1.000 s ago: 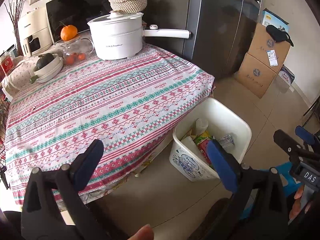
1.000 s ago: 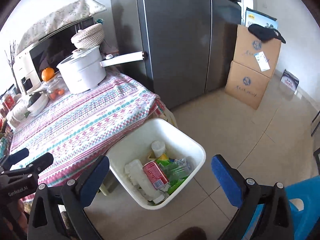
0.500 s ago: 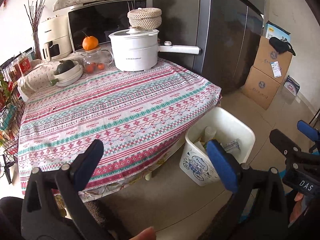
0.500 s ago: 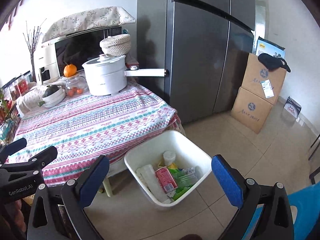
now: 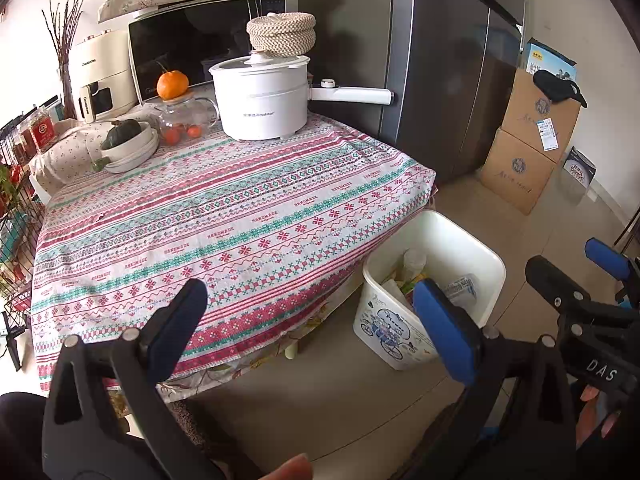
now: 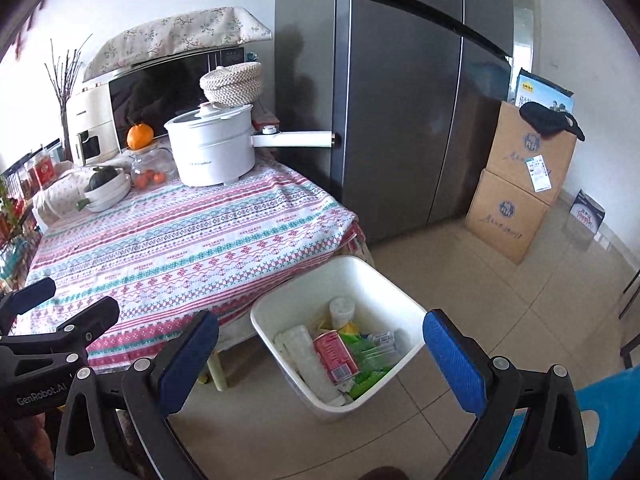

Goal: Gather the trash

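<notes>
A white trash bin (image 6: 384,296) (image 5: 480,252) stands on the floor by the table's near right corner. Inside it lie a red can (image 6: 335,356), clear plastic cups, a bottle and green wrappers (image 6: 370,378). My right gripper (image 6: 320,354) hangs open over the bin's near side with nothing between its blue pads. Held back from the table edge and left of the bin, my left gripper (image 5: 310,312) is open and empty too. Each gripper shows at the edge of the other's view.
The table (image 5: 224,216) has a patterned cloth; a white electric pot (image 5: 262,96), a glass teapot, an orange and a bowl stand at its far side. A grey fridge (image 6: 400,100) and stacked cardboard boxes (image 6: 520,184) stand behind. A blue stool (image 6: 608,412) is at bottom right.
Both grippers have drawn back and tilted up, so the table and bin sit lower and farther in view. Both stay open and empty.
</notes>
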A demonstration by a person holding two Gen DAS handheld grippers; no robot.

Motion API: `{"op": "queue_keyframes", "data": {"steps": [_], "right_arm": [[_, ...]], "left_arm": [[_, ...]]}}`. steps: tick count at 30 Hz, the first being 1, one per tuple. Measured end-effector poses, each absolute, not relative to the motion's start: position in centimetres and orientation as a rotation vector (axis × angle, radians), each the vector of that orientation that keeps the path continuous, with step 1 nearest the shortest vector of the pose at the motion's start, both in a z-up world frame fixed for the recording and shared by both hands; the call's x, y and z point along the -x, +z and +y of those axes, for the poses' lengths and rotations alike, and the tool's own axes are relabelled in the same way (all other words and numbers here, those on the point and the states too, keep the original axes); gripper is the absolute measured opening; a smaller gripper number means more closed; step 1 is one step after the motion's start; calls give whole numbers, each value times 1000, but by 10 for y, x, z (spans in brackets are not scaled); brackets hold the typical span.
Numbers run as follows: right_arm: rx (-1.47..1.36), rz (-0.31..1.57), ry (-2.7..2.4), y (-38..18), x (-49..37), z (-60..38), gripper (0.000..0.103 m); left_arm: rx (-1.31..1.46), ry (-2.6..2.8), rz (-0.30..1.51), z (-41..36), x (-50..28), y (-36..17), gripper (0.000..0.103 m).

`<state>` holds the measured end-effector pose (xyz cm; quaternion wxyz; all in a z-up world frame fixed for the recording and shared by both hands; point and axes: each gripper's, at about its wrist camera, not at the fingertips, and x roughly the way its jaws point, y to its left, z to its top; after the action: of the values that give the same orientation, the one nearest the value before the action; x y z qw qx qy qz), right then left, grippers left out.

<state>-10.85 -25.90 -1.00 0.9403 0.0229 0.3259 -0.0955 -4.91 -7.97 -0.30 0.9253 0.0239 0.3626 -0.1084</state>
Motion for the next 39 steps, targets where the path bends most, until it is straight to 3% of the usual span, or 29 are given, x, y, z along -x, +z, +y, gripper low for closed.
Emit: {"op": "queue_keyframes", "data": {"steps": [39], "right_arm": [[-41, 630, -219, -8, 113, -266, 103]], "left_arm": [[-45, -221, 737, -82, 53, 1, 102]]}}
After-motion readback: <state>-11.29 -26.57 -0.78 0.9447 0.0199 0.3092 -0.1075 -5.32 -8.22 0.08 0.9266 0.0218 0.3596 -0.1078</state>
